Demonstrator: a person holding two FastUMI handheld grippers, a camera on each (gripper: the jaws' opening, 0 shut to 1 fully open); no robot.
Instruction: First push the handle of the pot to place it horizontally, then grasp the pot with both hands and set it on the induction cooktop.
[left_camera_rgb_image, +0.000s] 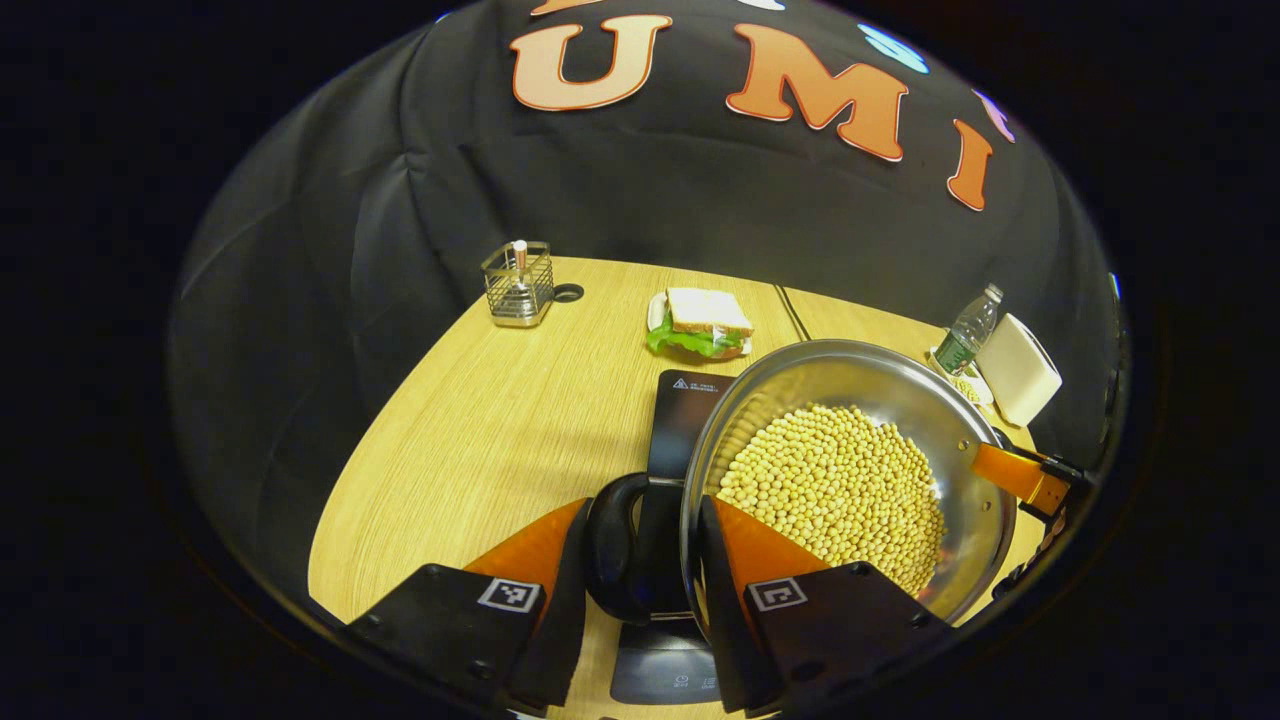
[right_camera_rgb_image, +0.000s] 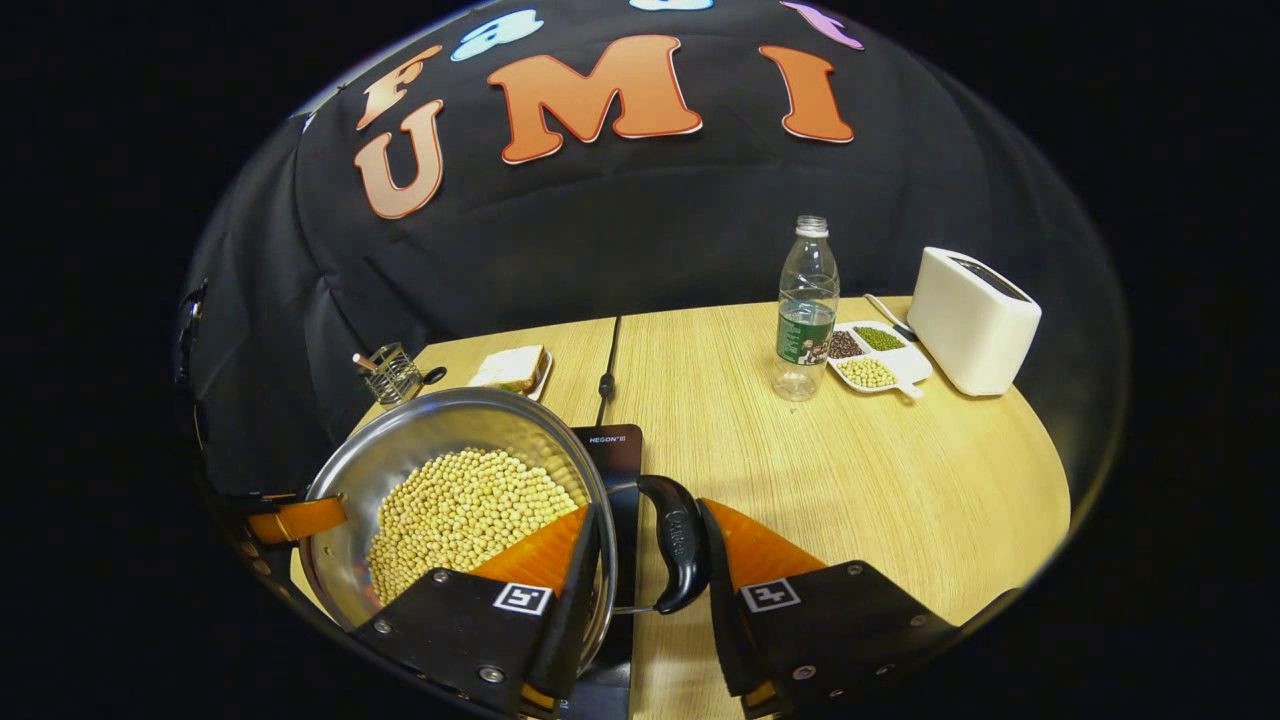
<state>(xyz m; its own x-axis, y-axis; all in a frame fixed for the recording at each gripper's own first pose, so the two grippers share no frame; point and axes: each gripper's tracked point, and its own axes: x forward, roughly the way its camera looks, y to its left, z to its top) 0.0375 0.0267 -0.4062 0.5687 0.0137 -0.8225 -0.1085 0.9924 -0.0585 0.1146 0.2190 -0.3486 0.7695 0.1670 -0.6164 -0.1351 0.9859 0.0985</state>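
In the left gripper view, the left gripper (left_camera_rgb_image: 633, 560) is seen set around one black side handle (left_camera_rgb_image: 612, 550) of the pot (left_camera_rgb_image: 850, 470), one finger outside the loop and the other at the pot's wall; the jaws stand close about the handle, though whether both press on it cannot be told. In the right gripper view, the right gripper (right_camera_rgb_image: 650, 560) is placed the same way around the opposite black handle (right_camera_rgb_image: 680, 545), one finger over the rim on the bean side, the other on the outer side of the loop; firm contact cannot be confirmed there either. The pot, a steel one holding yellow beans (right_camera_rgb_image: 465, 515), is seen over the black induction cooktop (right_camera_rgb_image: 615, 450), which lies near the front edge of the counter (right_camera_rgb_image: 850, 480); whether its base rests on the glass or is held just above cannot be told. The handle-pushing step is judged finished and the two-handed placing step is in hand, near its end. The next move is judged to call for an even lowering by both sides so the beans are not tipped, then a release. Toward the back edge a sandwich (left_camera_rgb_image: 700, 322), a wire holder (left_camera_rgb_image: 518, 285), a bottle (right_camera_rgb_image: 806, 310), a divided dish (right_camera_rgb_image: 875, 355) and a toaster (right_camera_rgb_image: 972, 320) are seen, well apart from the pot.
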